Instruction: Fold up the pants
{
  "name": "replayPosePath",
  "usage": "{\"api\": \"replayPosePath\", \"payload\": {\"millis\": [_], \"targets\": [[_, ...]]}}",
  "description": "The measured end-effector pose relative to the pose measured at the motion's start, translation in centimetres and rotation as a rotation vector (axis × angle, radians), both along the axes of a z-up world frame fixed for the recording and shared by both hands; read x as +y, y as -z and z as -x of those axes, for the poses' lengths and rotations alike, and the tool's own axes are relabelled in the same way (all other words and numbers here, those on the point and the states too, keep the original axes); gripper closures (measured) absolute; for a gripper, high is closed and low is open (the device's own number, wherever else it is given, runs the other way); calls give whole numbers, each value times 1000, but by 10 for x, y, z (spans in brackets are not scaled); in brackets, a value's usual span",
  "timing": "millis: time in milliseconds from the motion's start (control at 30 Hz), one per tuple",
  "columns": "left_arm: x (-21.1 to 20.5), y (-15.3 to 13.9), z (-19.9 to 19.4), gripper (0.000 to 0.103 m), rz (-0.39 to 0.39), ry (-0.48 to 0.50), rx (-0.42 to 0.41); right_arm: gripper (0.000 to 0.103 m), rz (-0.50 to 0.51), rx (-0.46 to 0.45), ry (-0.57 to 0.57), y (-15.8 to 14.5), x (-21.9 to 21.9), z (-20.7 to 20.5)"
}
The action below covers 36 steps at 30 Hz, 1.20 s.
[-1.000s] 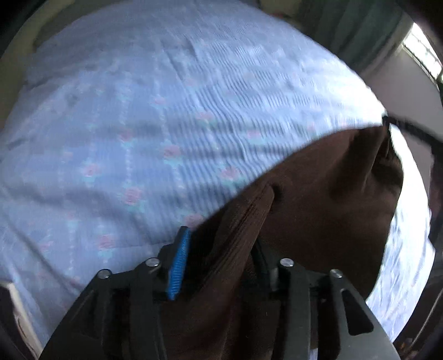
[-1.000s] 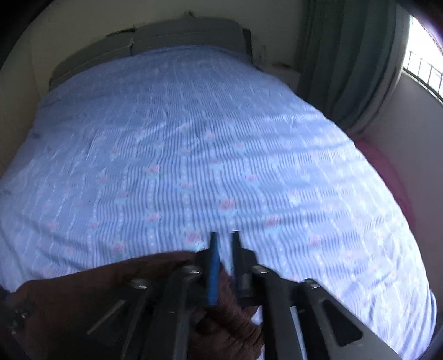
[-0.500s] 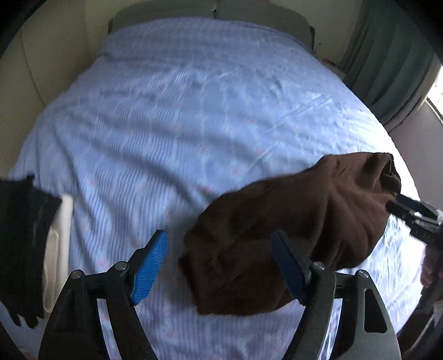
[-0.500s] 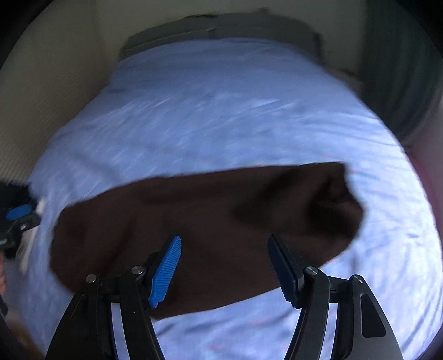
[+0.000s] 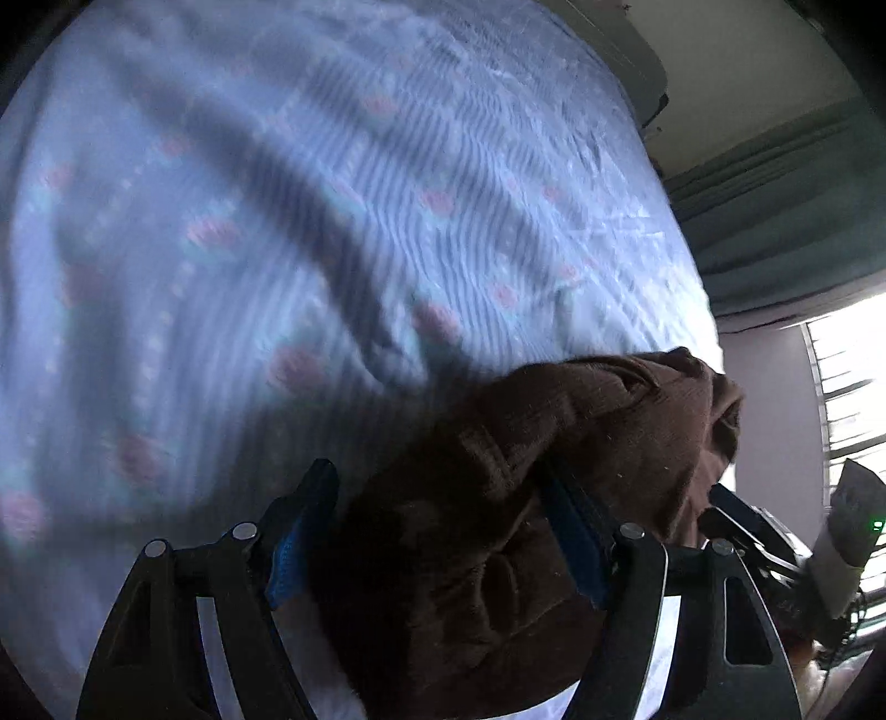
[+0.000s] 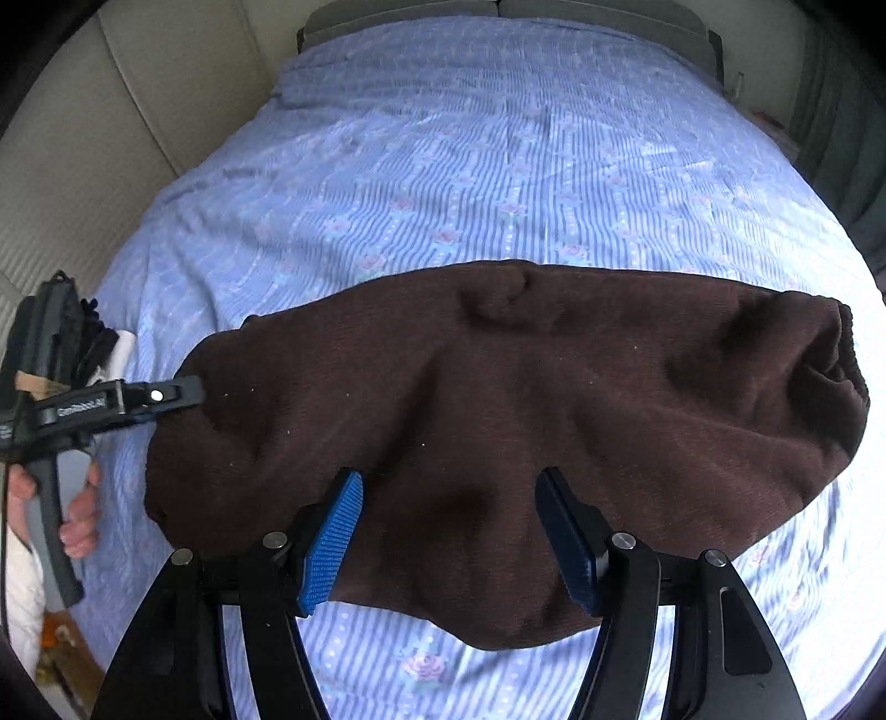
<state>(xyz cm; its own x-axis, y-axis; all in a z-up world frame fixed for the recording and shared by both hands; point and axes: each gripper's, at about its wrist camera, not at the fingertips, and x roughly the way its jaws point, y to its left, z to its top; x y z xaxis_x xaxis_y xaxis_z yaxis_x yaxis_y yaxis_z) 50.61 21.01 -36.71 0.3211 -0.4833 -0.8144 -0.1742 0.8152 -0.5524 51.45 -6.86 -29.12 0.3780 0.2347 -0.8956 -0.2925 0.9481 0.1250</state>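
Observation:
The dark brown pants (image 6: 498, 399) lie in a folded bundle across the near part of the bed, the elastic waistband at the right end. My right gripper (image 6: 448, 531) is open above their near edge and holds nothing. My left gripper (image 5: 437, 531) is open, its jaws either side of the bundle's left end (image 5: 498, 526). In the right wrist view the left gripper (image 6: 166, 396) reaches in from the left and its tip touches that end. The right gripper shows at the left wrist view's right edge (image 5: 736, 526).
The bed is covered by a blue striped sheet (image 6: 498, 166) with small pink flowers. A grey headboard (image 6: 498, 8) is at the far end. A green curtain (image 5: 775, 232) and a bright window (image 5: 847, 399) are on the right. A cream wall (image 6: 111, 122) is on the left.
A second ago both grippers were shut on the pants. They let go and opened, and the pants dropped onto the bed. The left gripper has since moved down around the left end.

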Motion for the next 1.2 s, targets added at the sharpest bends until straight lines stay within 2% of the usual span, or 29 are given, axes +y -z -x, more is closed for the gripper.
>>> {"api": "replayPosePath", "payload": {"millis": [33,67,167,267,433,533,700,867,933,1000,1067,1133,1167,1200], "targets": [[0,0,1,40,4,0,2,37,1,2,3,0,0,0],[-1,-1,1,51,-9,-5,-1,37,2,5,5,1,0,1],[0,-16,9,65,-43,-22,-20,37,3,16,12,5,-2,2],[-7,-43,26,68,-76,-18,-64,37,-13,24,23,7,-3,1],[-11,-68,59,71,-45,-46,-50,37,-84,2,9,5,1,-2],[-2,-64,69,72,-39,-93,-12,37,-128,7,-33,14,18,-15],[22,-47,57,73,-52,-192,19,38,-92,8,-80,38,59,-45],[17,-31,28,72,-178,-144,34,38,-49,-49,-100,49,76,-69],[14,-30,25,67,-210,-125,54,38,-57,-26,-101,50,74,-76],[12,-39,28,55,-261,-111,48,38,-89,8,-98,44,67,-77],[14,-59,42,38,-351,-125,13,38,-121,-5,-91,28,53,-71],[14,-77,55,34,-428,-143,-12,38,-139,-39,-73,11,37,-60],[11,-90,67,34,-496,-160,-28,38,-145,-56,-72,0,27,-52],[7,-96,71,34,-515,-165,-36,38,-148,-77,-70,-11,16,-41]]}}
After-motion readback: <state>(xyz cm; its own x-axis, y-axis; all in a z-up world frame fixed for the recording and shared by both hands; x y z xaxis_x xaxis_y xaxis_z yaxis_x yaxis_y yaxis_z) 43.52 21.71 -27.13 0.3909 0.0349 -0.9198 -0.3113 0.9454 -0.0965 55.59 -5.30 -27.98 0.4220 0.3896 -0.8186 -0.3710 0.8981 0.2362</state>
